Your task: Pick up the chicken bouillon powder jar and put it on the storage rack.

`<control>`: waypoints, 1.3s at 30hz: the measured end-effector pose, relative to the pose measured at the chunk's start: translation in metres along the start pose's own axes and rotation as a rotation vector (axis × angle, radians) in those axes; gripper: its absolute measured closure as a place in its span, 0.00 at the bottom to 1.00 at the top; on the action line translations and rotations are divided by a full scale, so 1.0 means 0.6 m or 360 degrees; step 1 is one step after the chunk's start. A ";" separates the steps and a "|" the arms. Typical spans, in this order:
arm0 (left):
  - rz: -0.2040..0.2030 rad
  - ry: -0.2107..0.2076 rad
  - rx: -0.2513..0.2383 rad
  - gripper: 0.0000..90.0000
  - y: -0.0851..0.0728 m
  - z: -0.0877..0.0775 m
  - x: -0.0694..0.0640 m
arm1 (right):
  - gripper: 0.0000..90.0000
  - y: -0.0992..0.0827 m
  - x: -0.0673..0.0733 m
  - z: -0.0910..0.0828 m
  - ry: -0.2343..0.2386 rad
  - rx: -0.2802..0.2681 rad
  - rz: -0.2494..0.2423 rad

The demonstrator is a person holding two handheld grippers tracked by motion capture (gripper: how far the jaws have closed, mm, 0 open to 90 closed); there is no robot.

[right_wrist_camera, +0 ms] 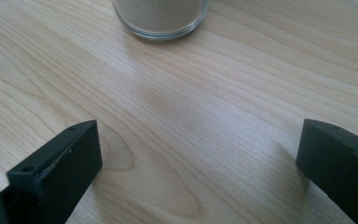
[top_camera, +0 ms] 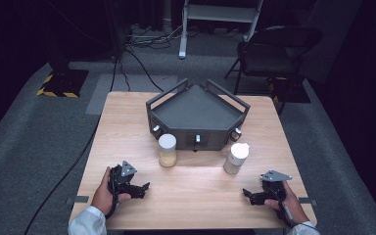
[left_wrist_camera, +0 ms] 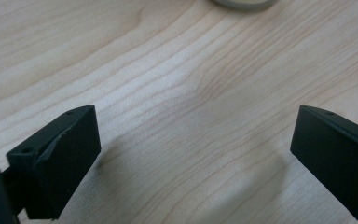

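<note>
Two jars with white lids stand in front of a dark grey tray. The left jar (top_camera: 167,150) holds yellowish powder; the right jar (top_camera: 236,157) looks whitish. My left gripper (top_camera: 143,189) rests on the table near the front left, held in a hand, jaws pointing right. In the left gripper view it (left_wrist_camera: 196,126) is open over bare wood, with a jar's base (left_wrist_camera: 244,3) at the top edge. My right gripper (top_camera: 248,194) lies at the front right, pointing left. It (right_wrist_camera: 198,140) is open too, with a glass jar base (right_wrist_camera: 161,16) of beige powder ahead.
The dark grey five-sided tray (top_camera: 196,115) with raised rails stands at the back middle of the wooden table (top_camera: 196,196). Behind the table are a black chair (top_camera: 274,51), floor cables (top_camera: 137,54) and a white stand (top_camera: 183,46).
</note>
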State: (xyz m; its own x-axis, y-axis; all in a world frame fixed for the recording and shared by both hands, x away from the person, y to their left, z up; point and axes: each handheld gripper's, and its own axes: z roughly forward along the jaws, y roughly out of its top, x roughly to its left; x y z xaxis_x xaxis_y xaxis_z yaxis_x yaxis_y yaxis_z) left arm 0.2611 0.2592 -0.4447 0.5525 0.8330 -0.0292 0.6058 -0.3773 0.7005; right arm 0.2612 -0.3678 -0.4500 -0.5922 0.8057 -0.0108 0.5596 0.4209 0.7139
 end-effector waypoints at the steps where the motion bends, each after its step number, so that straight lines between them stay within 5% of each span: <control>1: 0.0001 0.0000 -0.0005 0.02 0.000 -0.001 0.000 | 0.00 0.000 0.000 0.000 0.0000 0.0000 0.0000; 28: 0.0043 0.0073 -0.0144 0.02 -0.005 -0.030 -0.018 | 0.00 0.000 -0.001 0.000 0.0003 0.0000 -0.0003; 39: 0.0054 0.0060 -0.0185 0.02 0.013 -0.031 -0.021 | 0.00 0.000 -0.002 0.000 0.0008 -0.0001 -0.0006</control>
State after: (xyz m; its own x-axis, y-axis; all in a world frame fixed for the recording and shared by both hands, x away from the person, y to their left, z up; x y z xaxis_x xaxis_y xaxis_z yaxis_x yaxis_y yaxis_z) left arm 0.2485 0.2535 -0.4258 0.5483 0.8360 0.0213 0.5155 -0.3579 0.7786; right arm 0.2621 -0.3687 -0.4501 -0.5973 0.8020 -0.0097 0.5572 0.4236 0.7142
